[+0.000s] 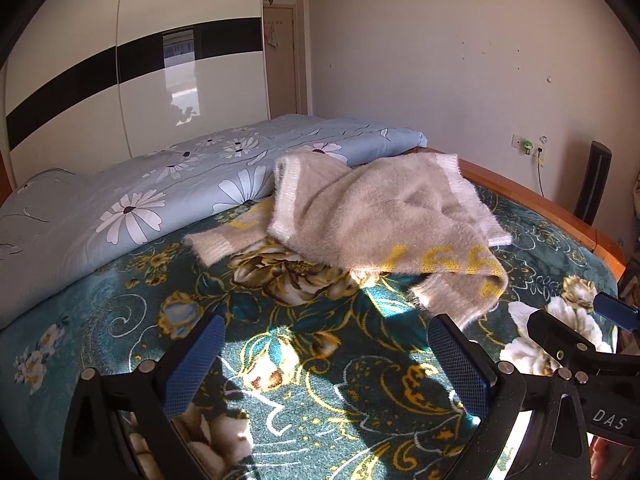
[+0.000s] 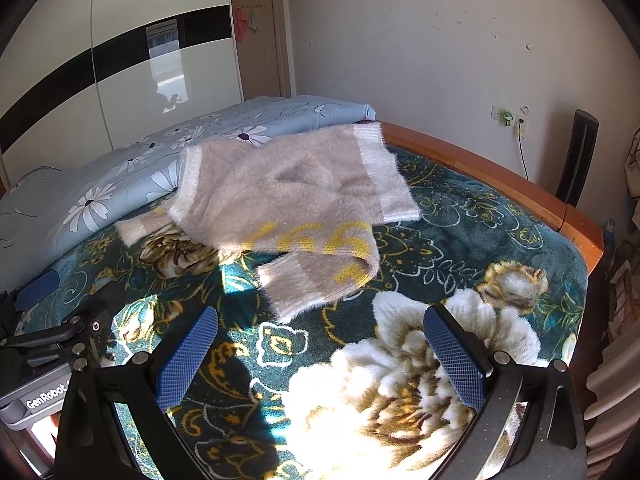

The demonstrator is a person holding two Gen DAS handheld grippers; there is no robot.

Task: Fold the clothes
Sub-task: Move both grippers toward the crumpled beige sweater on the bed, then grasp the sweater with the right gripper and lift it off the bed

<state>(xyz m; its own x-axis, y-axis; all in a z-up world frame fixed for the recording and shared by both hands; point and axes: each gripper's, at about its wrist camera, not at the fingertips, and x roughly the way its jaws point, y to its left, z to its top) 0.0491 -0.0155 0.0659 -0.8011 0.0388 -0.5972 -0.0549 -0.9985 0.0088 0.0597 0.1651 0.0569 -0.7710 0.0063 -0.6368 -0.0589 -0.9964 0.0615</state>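
Note:
A fuzzy beige sweater (image 1: pixel 372 216) with white ribbed trim and yellow lettering lies crumpled on the teal floral blanket (image 1: pixel 304 364), one sleeve folded toward me. It also shows in the right wrist view (image 2: pixel 296 196). My left gripper (image 1: pixel 326 340) is open and empty, hovering over the blanket just short of the sweater's near sleeve. My right gripper (image 2: pixel 320 332) is open and empty, also just short of that sleeve (image 2: pixel 316 284). The right gripper shows at the right edge of the left wrist view (image 1: pixel 576 332), and the left gripper shows at the left edge of the right wrist view (image 2: pixel 60 312).
A light blue daisy-print quilt (image 1: pixel 132 200) lies bunched along the left side of the bed. The wooden bed frame (image 2: pixel 500 176) runs along the right. A white wardrobe with a black band (image 1: pixel 120 80) stands behind. A wall socket with cord (image 2: pixel 512 118) is on the right wall.

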